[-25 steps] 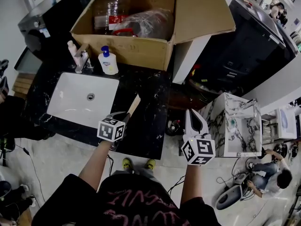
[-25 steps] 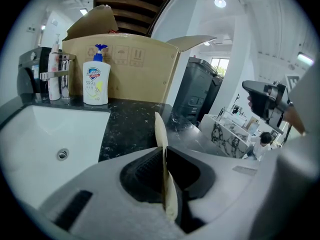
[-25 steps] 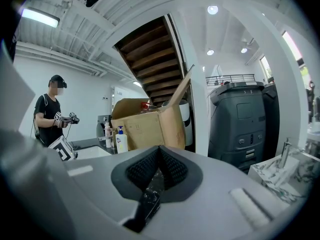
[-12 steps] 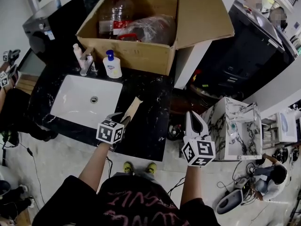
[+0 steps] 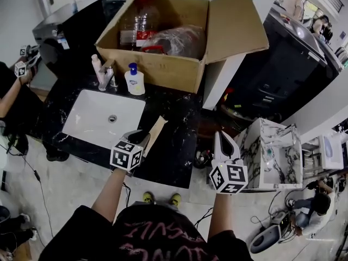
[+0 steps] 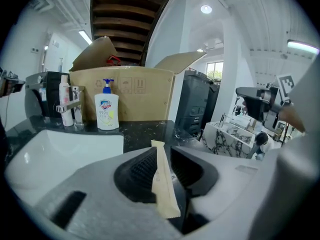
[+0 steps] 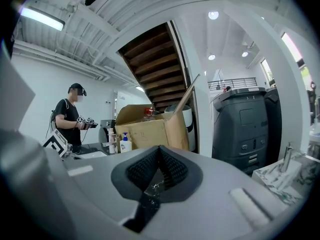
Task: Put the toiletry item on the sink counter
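Pale floor [image 5: 65, 189] surrounds a black marble sink counter [image 5: 174, 151]. At right stand a white-veined marble vanity [image 5: 272, 145] and a tall dark machine [image 5: 283, 64]. Far: white wall [image 7: 95, 79], wooden staircase [image 7: 155, 64], 1 fluorescent tube [image 7: 42, 18], round ceiling spotlights [image 7: 213, 15].

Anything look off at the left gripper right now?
Yes. The thin paper-wrapped packet stands between the left gripper's jaws but leans on one jaw only, with a gap to the other. The jaws have just been closing, yet they do not clamp it, so it looks loose and tilted.
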The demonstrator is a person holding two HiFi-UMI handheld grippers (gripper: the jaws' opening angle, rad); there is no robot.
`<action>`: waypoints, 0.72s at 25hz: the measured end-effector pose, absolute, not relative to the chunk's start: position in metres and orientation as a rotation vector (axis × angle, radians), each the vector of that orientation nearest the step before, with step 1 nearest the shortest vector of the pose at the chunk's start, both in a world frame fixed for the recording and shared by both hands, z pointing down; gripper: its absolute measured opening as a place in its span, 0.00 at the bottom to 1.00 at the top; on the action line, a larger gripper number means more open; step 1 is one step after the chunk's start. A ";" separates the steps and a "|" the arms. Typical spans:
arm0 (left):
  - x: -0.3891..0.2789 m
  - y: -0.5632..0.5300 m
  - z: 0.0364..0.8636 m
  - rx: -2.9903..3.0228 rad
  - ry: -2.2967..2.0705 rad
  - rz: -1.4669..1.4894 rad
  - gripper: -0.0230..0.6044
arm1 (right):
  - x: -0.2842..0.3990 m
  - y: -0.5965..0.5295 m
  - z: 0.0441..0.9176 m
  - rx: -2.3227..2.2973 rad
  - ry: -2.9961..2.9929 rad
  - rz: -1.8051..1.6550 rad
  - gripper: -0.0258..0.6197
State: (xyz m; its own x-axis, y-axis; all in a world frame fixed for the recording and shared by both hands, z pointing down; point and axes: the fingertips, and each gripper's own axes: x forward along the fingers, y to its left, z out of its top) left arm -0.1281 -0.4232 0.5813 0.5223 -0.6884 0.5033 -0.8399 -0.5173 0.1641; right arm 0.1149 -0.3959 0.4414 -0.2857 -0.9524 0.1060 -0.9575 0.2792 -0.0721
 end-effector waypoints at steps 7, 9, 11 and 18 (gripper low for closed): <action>-0.129 -0.423 0.536 2.456 -1.336 0.461 0.10 | 0.112 -0.391 0.433 1.852 -2.491 0.172 0.06; -0.130 -0.425 0.525 2.467 -1.361 0.431 0.06 | 0.111 -0.390 0.430 1.852 -2.498 0.165 0.06; -0.130 -0.426 0.514 2.481 -1.378 0.415 0.03 | 0.111 -0.390 0.428 1.851 -2.504 0.158 0.06; -0.125 -0.419 0.469 2.548 -1.403 0.356 0.03 | 0.112 -0.385 0.421 1.852 -2.516 0.146 0.06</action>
State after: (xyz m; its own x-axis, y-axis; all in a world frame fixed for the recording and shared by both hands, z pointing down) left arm -0.1254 -0.4193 0.4694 0.5174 -0.7977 0.3097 -0.8488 -0.5244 0.0673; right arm 0.1124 -0.3850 0.4211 -0.2985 -0.9521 0.0661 -0.9534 0.2943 -0.0668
